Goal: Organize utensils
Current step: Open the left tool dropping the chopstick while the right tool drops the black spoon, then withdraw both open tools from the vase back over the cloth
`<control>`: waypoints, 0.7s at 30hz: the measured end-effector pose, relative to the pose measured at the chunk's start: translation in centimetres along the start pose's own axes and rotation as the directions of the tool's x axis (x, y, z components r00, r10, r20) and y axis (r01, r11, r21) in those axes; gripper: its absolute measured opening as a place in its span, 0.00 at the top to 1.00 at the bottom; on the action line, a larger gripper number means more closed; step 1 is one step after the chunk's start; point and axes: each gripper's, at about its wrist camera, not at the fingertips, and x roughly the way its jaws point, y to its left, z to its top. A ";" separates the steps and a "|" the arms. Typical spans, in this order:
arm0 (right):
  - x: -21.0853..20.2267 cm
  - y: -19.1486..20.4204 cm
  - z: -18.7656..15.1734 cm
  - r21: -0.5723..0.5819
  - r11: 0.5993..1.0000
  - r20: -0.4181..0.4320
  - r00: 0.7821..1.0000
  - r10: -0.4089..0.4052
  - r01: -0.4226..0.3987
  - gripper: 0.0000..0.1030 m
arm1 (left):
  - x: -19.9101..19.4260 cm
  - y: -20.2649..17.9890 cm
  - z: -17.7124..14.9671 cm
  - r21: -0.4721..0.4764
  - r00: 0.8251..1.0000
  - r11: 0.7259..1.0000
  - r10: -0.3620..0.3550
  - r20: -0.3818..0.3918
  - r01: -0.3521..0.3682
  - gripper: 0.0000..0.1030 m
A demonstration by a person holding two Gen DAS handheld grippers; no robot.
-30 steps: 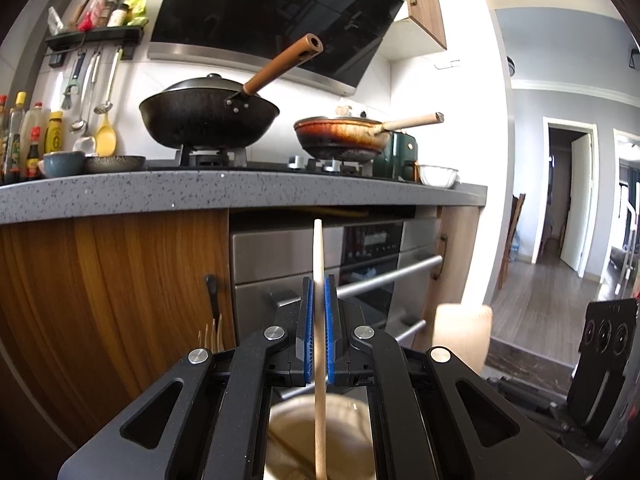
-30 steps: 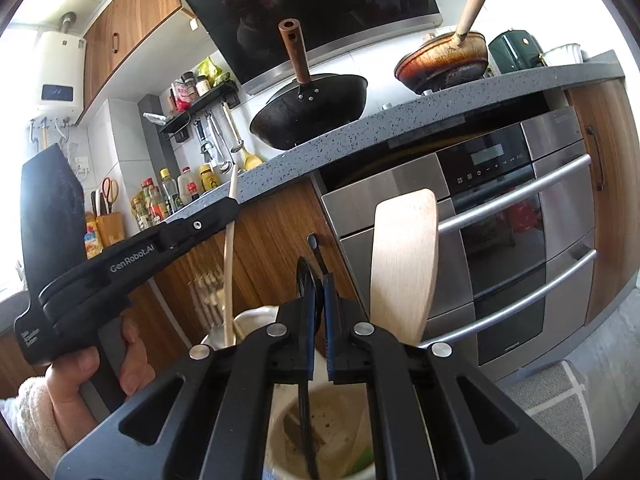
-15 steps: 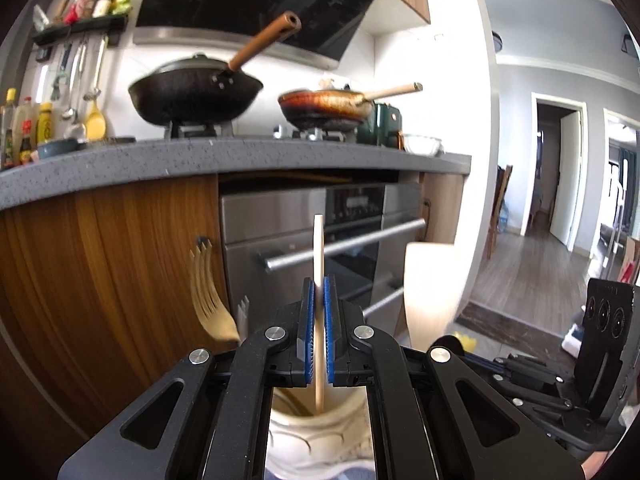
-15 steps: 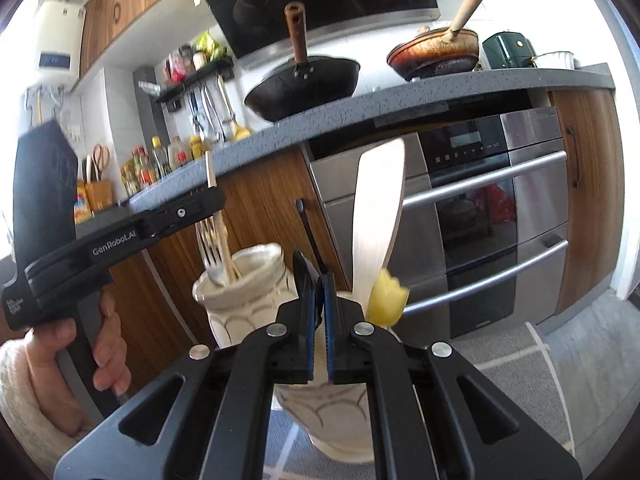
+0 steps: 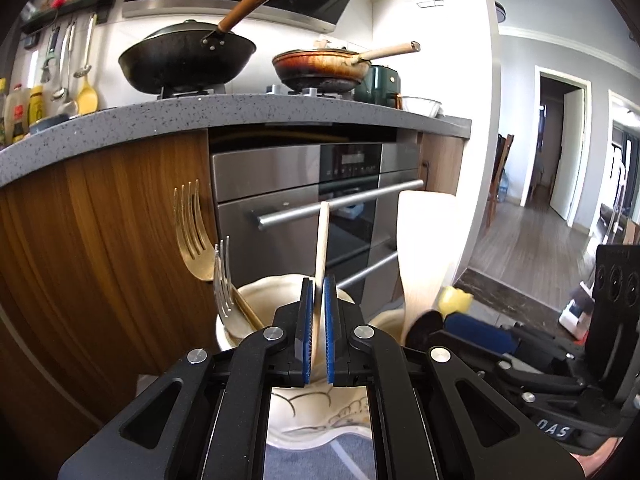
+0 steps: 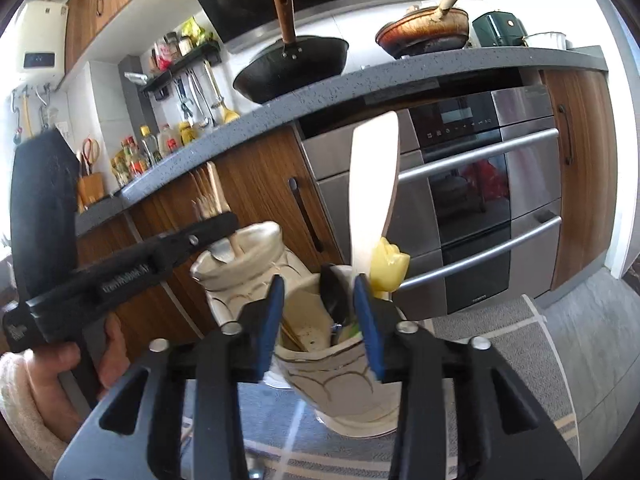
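Note:
My left gripper [image 5: 317,308] is shut on a thin wooden stick [image 5: 322,248] that stands upright in a cream ceramic holder [image 5: 280,292]. That holder also holds a gold fork [image 5: 192,232] and a silver fork [image 5: 223,280]. My right gripper [image 6: 320,312] is open, its jaws on either side of the rim of a second cream holder [image 6: 340,372]. That holder holds a wooden spatula [image 6: 372,188], a yellow-tipped utensil [image 6: 390,266] and a black utensil [image 6: 334,292]. The left gripper's body [image 6: 132,264] shows in the right wrist view.
Both holders stand on a blue checked mat [image 6: 460,432] on the floor in front of a steel oven [image 6: 472,200] and wooden cabinets [image 5: 100,232]. A grey counter [image 5: 200,116] above carries a black wok [image 5: 188,60] and a frying pan [image 5: 320,68]. A doorway [image 5: 560,144] opens at right.
My right gripper has opened and let go of the black utensil, which now rests in the second holder. My left gripper has lowered the wooden stick into the first holder, still shut on it.

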 end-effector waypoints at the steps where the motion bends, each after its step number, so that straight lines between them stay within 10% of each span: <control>1: -0.3 0.2 0.1 -0.010 1.000 0.007 1.000 -0.004 0.004 0.62 | -0.1 0.0 0.0 -0.003 1.000 1.000 0.001 0.001 -0.001 0.88; 4: -1.2 0.7 0.4 -0.025 1.000 0.019 1.000 -0.005 0.005 0.59 | -1.0 0.4 0.1 -0.034 1.000 0.999 -0.007 0.011 0.007 0.63; 8: -2.6 1.5 0.6 -0.044 0.999 0.018 1.000 -0.009 0.010 0.44 | -3.1 0.9 0.2 -0.069 0.999 0.998 -0.011 0.039 0.014 0.62; 12: -3.3 1.8 0.0 -0.054 0.997 -0.041 0.997 -0.058 0.056 0.22 | -5.2 1.4 -0.2 -0.094 0.999 0.996 -0.004 0.046 0.008 0.37; 21: -4.7 2.6 -2.2 -0.071 0.993 -0.134 0.986 -0.101 0.092 0.05 | -10.0 2.6 -4.1 -0.073 0.996 0.994 0.080 -0.038 -0.083 0.25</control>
